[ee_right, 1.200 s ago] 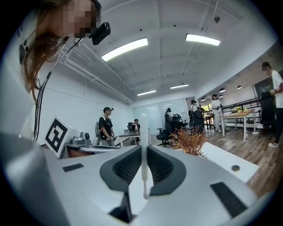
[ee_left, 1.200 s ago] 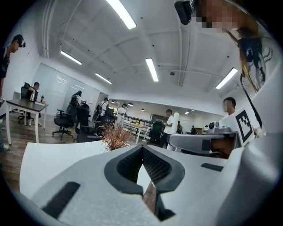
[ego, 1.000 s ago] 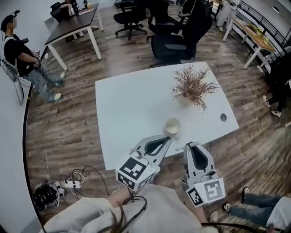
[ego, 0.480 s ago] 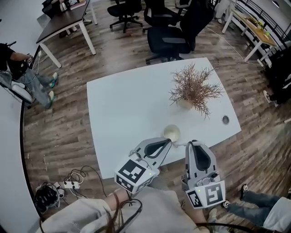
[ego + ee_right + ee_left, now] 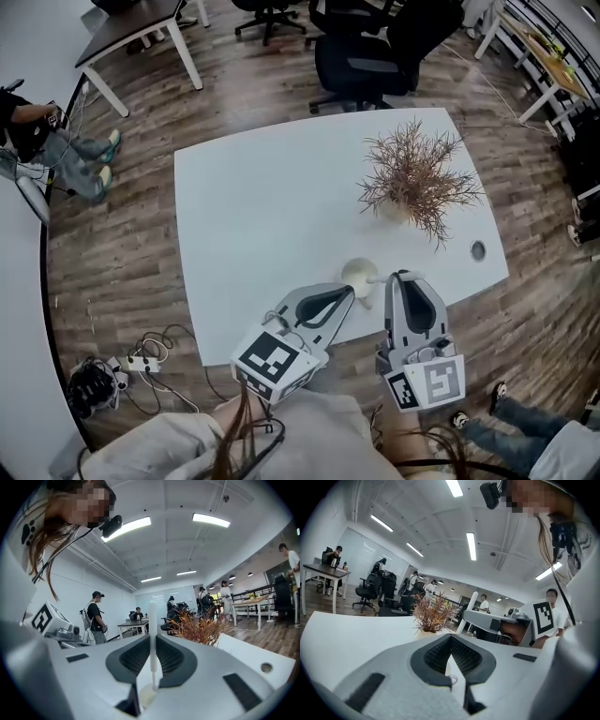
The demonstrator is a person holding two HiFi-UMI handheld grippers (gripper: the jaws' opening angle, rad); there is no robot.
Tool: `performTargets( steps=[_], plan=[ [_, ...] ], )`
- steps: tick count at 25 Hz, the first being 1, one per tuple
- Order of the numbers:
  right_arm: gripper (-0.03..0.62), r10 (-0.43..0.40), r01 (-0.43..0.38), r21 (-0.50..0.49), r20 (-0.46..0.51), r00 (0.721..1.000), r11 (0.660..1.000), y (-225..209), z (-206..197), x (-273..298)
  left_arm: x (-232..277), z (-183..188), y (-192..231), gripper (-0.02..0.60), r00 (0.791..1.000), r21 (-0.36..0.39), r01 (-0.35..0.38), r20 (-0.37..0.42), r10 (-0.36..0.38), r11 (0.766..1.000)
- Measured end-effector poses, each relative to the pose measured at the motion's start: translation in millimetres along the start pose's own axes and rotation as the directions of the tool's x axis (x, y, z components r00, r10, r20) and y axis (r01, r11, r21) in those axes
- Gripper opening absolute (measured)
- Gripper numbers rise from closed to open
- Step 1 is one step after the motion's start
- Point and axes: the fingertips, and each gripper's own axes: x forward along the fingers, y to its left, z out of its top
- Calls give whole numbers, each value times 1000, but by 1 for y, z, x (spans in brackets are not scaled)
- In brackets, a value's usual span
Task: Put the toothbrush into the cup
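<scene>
Brought closer since a second ago: right gripper, fingers clamped on slim white toothbrush, thin end now at rim of round cream cup on white desk. Left gripper just beside cup, fingers pressed together, empty.

Bright, even light; fisheye-warped edges

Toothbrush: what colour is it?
White. The toothbrush shows best in the right gripper view, upright between the jaws.

Grey left gripper, right gripper; pale top
</scene>
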Motion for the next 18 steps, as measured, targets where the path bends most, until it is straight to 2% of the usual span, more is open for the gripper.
performTargets(
  steps=[9, 18],
  plan=[
    [51, -10, 10, 7, -71, 997, 1000, -14, -50, 18, 2, -3, 1, 3, 1000, -26, -5, -12, 5, 1000],
    [51, -5, 8, 21, -131, 991, 1000, -15, -78, 31, 0, -7, 1, 3, 1000, -57, -2, -6, 2, 998]
  ],
)
